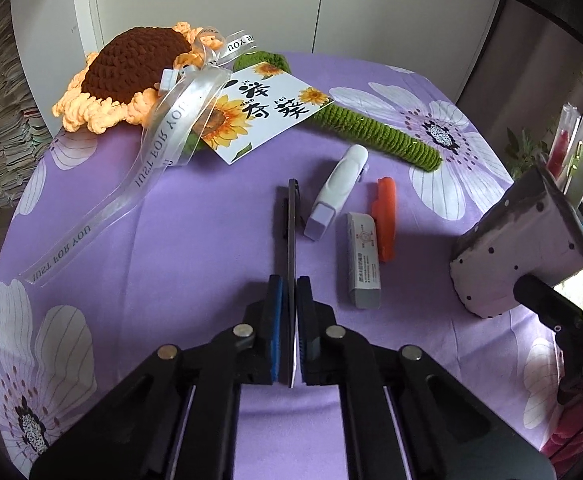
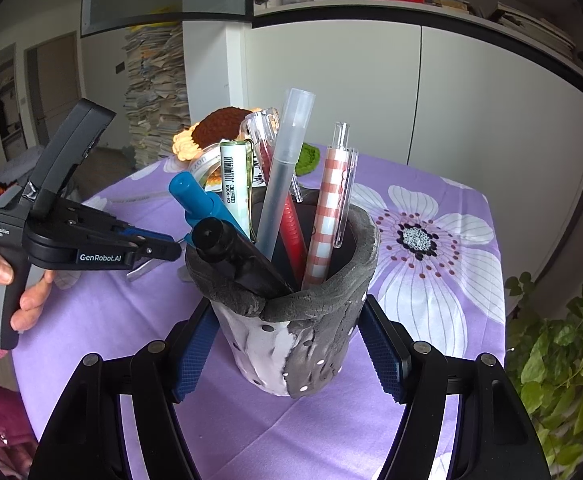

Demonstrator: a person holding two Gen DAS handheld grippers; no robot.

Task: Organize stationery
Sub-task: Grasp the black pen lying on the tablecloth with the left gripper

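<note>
Two grippers: left gripper [image 1: 290, 312] clamps thin dark ruler [image 1: 291, 232], centre frame; right gripper [image 2: 287, 356] grips pen cup [image 2: 291, 344], lower centre

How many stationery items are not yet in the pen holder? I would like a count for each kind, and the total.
Dark flat strip, clamped in the left gripper: 1
White item with lilac end: 1
Grey and white eraser block: 1
Orange item: 1
Total outside the pen holder: 4
</note>
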